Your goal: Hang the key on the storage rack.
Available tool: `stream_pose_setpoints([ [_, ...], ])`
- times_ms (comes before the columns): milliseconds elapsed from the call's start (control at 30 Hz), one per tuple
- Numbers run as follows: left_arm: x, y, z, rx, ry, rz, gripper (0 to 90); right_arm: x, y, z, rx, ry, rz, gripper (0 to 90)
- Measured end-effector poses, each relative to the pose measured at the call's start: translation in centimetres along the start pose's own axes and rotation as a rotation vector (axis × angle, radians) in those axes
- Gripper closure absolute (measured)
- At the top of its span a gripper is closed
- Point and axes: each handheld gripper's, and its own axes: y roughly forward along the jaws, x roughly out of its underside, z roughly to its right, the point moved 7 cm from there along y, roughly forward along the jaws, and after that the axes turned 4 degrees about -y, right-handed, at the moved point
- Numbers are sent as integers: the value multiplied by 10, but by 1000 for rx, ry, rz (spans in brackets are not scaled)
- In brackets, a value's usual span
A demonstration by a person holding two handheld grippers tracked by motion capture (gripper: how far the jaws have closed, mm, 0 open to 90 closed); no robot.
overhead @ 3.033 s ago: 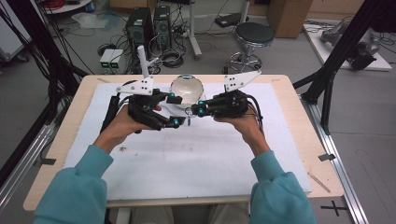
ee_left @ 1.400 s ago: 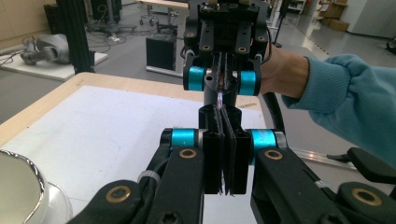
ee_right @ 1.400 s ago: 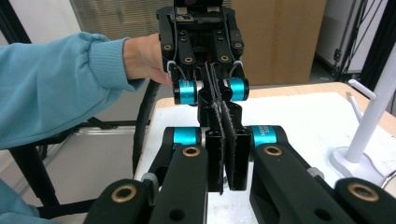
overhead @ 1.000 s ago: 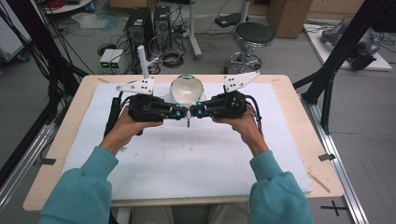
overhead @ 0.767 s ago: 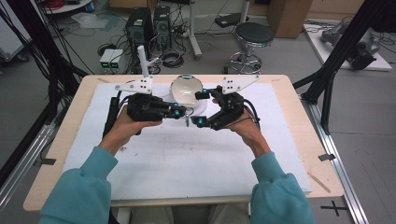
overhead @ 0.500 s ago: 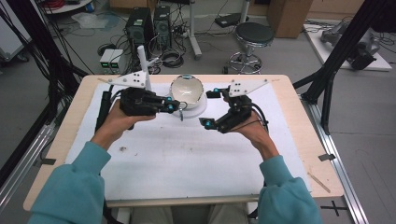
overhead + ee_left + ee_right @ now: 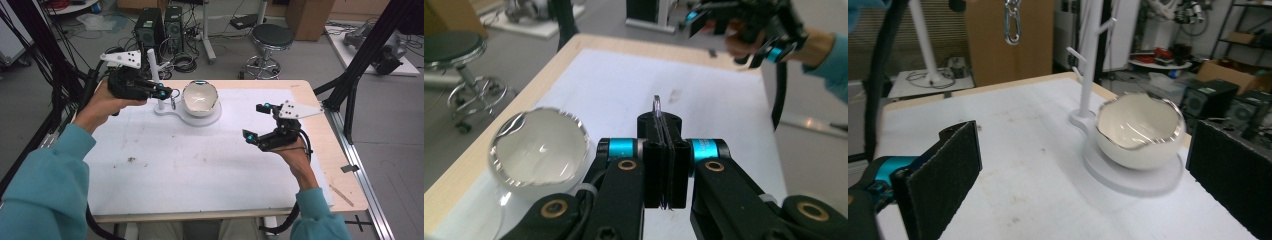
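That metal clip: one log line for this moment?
left gripper: shut on metal clip | right gripper: open, holding nothing | bowl: on white stand base

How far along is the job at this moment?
Done: the clip hangs from the shut left gripper, and the right gripper stands open and empty, its jaws having just been opening. In hand: the left carries the clip close to the white stand. Left: probably hanging it on a peg; none holds it yet.
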Motion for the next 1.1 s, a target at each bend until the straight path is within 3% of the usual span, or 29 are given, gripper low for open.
stream_pose_setpoints([
  [200,-2,-5,-22,-25,21,-87,884,31,-19,10,92,23,13,5],
  [433,-6,-15,-43,-74,-2,-87,884,61,-37,17,189,30,14,5],
  [733,6,-15,-65,-104,-52,-145,884,86,-52,16,238,46,15,5],
  [1100,17,-4,-85,-118,-74,-235,883,109,-63,12,285,63,57,5],
])
